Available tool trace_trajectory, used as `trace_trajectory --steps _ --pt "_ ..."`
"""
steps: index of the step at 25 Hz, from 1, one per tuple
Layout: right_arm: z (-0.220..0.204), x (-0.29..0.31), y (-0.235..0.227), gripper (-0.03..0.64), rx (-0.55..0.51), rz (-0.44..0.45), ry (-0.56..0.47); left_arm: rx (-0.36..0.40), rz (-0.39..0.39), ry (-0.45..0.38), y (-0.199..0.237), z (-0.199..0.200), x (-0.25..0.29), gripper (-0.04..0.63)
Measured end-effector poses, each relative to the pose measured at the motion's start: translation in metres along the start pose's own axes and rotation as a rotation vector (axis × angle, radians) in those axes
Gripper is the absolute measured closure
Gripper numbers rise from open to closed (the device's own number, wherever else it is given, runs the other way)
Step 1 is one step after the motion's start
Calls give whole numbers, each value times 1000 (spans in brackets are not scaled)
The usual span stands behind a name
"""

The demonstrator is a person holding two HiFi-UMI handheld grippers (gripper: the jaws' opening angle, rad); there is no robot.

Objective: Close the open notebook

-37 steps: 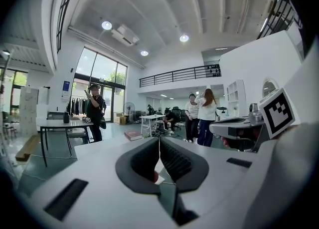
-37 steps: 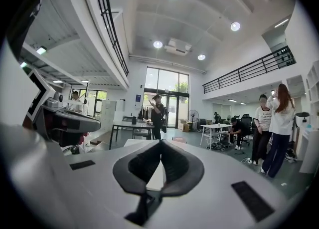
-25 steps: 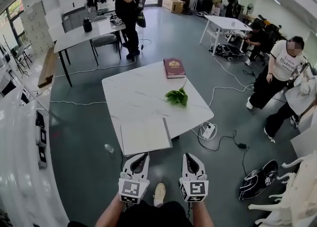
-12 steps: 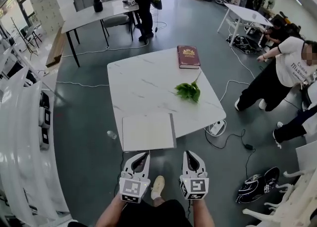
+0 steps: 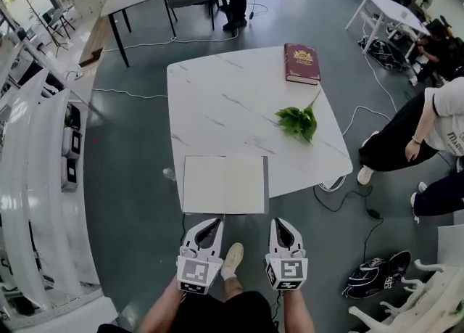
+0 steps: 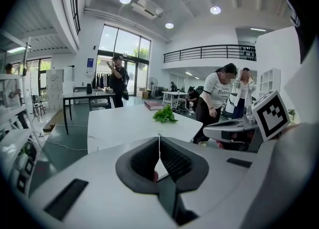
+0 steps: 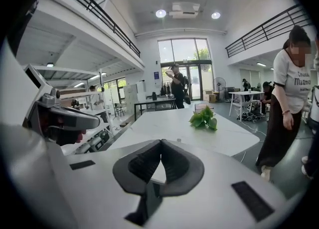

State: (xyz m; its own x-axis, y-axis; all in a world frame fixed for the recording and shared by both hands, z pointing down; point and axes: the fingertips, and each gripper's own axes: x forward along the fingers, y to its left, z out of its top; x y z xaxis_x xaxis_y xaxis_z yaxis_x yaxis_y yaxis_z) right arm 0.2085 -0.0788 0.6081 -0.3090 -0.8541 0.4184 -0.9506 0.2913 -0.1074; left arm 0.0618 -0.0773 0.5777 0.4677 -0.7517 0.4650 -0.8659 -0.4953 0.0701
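Note:
The open notebook lies flat with blank white pages at the near edge of the white marble table. My left gripper hovers just short of the notebook's near edge, below its middle. My right gripper hangs beside it, off the notebook's near right corner. Both are off the table and touch nothing. In the left gripper view the jaws meet at the tips with nothing held. The right gripper view shows its jaws closed and empty too.
A red hardcover book lies at the table's far right, and a green leafy sprig rests nearer, at the right. People stand right of the table. Cables and a power strip lie on the floor. White shelving runs along the left.
The view has tipped downward and come closer to the table. The notebook now lies right in front of both grippers, which stay shut and side by side.

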Motion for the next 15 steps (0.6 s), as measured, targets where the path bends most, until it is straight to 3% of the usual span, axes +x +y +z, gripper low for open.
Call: trace_trajectory --steps 8,11,15 --pt "-41 40 -15 600 62 28 99 -31 29 58 16 -30 29 571" --pt "-57 52 -17 500 111 65 138 -40 33 71 18 -39 38 571" --pt "-76 70 -19 452 176 84 182 -51 38 87 24 -47 46 571"
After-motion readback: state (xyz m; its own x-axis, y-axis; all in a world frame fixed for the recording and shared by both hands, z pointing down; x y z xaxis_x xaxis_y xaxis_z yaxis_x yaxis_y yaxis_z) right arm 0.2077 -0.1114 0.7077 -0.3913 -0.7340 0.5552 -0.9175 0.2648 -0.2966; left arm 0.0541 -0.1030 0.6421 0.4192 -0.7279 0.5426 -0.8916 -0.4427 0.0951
